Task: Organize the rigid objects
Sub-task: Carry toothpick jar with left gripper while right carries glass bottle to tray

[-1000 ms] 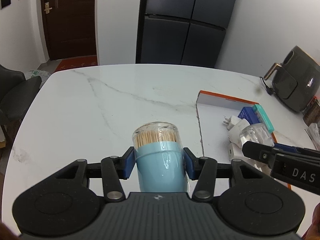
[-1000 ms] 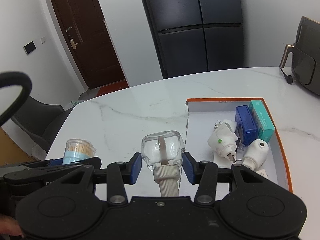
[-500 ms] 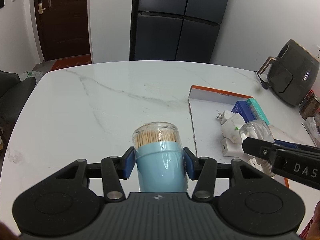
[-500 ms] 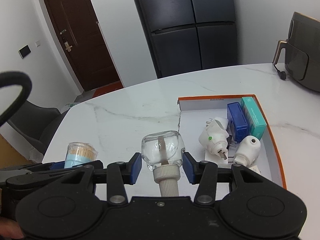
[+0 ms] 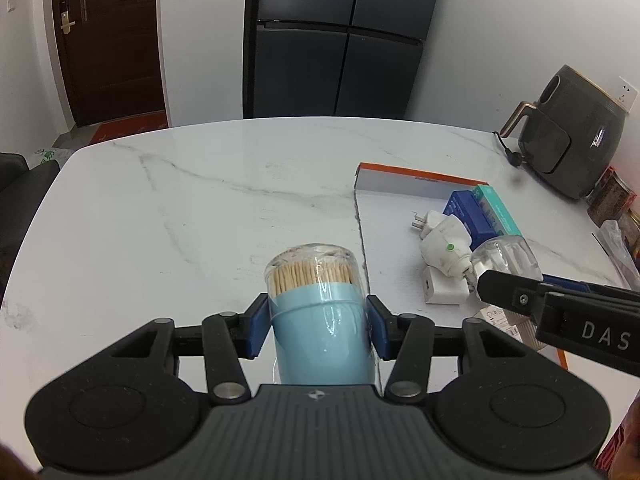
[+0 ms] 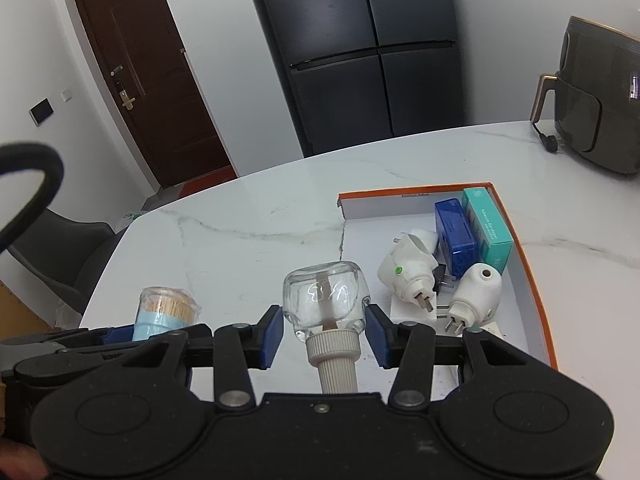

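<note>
Above a white marble counter (image 5: 168, 216), the left gripper (image 5: 318, 330) has its fingers closed on a blue toothpick jar (image 5: 320, 320) with a clear cap. The right gripper (image 6: 324, 334) clamps a clear glass bottle (image 6: 325, 298), beige neck toward the camera, beside an orange-rimmed box lid (image 6: 528, 280) holding white plug-in units (image 6: 412, 272) and small cartons (image 6: 486, 228).

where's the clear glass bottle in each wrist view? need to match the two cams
Left wrist: glass bottle at right edge, over the orange-rimmed tray, behind the right gripper's black finger.
Right wrist: bottom centre, clamped between the right gripper pads, cap toward the camera.
Shared landmark: white plug with green dot.
</note>
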Available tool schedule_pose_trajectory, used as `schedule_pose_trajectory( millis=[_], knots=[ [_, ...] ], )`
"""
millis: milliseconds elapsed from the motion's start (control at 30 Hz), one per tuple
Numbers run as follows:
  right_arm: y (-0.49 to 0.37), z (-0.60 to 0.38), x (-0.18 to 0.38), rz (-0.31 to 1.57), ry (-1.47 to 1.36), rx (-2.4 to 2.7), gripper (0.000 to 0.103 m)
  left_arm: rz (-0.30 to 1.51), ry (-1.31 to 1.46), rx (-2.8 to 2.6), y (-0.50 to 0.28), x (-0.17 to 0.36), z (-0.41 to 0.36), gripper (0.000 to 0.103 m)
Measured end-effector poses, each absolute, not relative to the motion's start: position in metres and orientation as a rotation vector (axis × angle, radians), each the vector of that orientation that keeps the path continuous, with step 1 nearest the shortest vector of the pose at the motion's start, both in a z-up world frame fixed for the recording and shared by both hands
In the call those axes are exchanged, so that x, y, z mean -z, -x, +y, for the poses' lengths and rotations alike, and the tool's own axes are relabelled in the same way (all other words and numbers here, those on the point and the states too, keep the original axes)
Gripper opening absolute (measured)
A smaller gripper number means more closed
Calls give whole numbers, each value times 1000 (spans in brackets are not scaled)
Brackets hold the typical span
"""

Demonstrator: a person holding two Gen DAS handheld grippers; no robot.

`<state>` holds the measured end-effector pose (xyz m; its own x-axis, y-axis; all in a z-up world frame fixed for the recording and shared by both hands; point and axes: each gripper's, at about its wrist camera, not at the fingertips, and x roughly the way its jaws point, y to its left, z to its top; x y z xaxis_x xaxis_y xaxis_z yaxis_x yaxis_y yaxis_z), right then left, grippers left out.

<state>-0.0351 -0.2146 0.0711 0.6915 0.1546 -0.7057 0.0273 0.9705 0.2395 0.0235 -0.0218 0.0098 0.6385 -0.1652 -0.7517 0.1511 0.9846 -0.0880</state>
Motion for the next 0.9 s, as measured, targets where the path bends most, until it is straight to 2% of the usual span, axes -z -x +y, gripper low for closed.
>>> schedule_pose_trajectory(
  millis=[900],
  knots=[
    [56,-245,-74,800,-261,-19,55,867,-5,245,-14,-6,-55,51]
  ],
)
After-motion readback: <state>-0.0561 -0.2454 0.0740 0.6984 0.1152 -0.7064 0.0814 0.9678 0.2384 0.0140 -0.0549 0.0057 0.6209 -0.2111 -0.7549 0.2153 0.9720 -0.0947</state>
